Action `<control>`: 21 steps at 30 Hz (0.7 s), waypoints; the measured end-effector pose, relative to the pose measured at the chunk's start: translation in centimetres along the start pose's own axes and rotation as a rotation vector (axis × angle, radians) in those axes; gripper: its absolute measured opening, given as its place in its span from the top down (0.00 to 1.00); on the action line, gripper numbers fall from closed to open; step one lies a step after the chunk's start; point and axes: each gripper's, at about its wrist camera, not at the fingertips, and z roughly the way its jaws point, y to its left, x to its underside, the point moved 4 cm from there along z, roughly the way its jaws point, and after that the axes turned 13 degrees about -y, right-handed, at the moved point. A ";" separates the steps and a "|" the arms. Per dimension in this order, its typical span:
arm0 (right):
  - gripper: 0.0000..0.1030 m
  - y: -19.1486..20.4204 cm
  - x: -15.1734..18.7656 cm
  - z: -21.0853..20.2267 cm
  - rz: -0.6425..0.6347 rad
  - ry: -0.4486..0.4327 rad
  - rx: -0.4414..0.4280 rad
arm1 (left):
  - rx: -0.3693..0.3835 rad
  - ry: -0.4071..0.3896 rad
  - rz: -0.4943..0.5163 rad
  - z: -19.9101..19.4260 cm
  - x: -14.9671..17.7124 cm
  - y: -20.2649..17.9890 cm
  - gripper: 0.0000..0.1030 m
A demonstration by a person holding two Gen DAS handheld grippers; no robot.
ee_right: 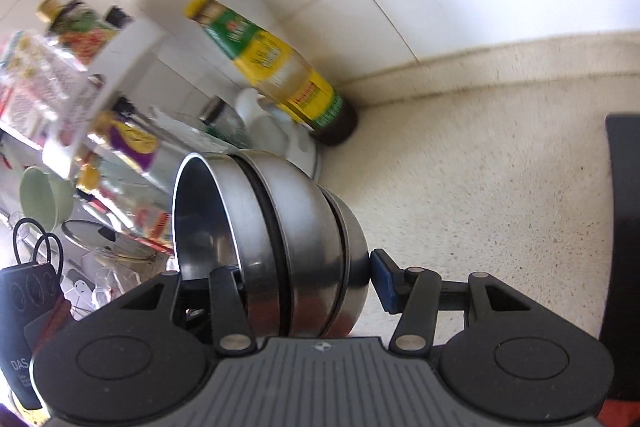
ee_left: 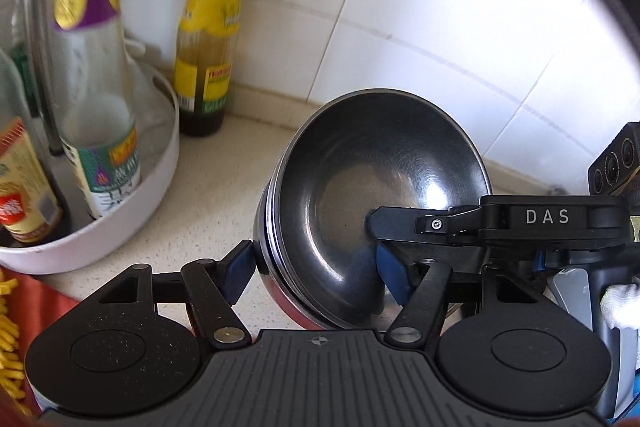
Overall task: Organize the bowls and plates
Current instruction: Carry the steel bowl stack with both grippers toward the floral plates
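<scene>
A nested stack of steel bowls (ee_left: 360,183) hangs tilted on its side above the speckled counter (ee_left: 200,195). My left gripper (ee_left: 316,271) spans its lower edge, with one blue pad (ee_left: 240,267) against the outer wall and the other pad (ee_left: 394,277) inside the bowl. From the right, a finger (ee_left: 400,223) of my right gripper reaches into the bowl. In the right wrist view the stack of bowls (ee_right: 288,219) sits between the jaws of the right gripper (ee_right: 304,279). Its blue pad (ee_right: 384,281) presses the outermost bowl's bottom, and the other finger is inside, mostly hidden.
A white round tray (ee_left: 160,179) of bottles stands left. A green-and-yellow sauce bottle (ee_left: 208,39) (ee_right: 280,67) stands against the tiled wall. A green cup (ee_right: 40,195), a pot lid (ee_right: 100,239) and scissors (ee_right: 40,247) lie left. A black object (ee_right: 624,227) sits right.
</scene>
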 end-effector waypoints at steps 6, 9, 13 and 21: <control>0.54 3.7 1.0 -3.2 -0.026 -0.028 0.011 | 0.032 -0.039 0.006 -4.3 -0.5 -1.0 0.29; 0.54 5.3 2.2 -4.7 -0.032 -0.039 0.012 | 0.040 -0.050 0.012 -6.5 -0.3 -1.1 0.29; 0.54 7.1 4.2 -6.6 -0.035 -0.046 0.021 | 0.052 -0.054 0.015 -9.1 0.5 -1.0 0.29; 0.53 8.4 9.4 -9.8 -0.004 -0.037 0.060 | 0.079 -0.015 0.015 -12.9 4.1 -1.0 0.29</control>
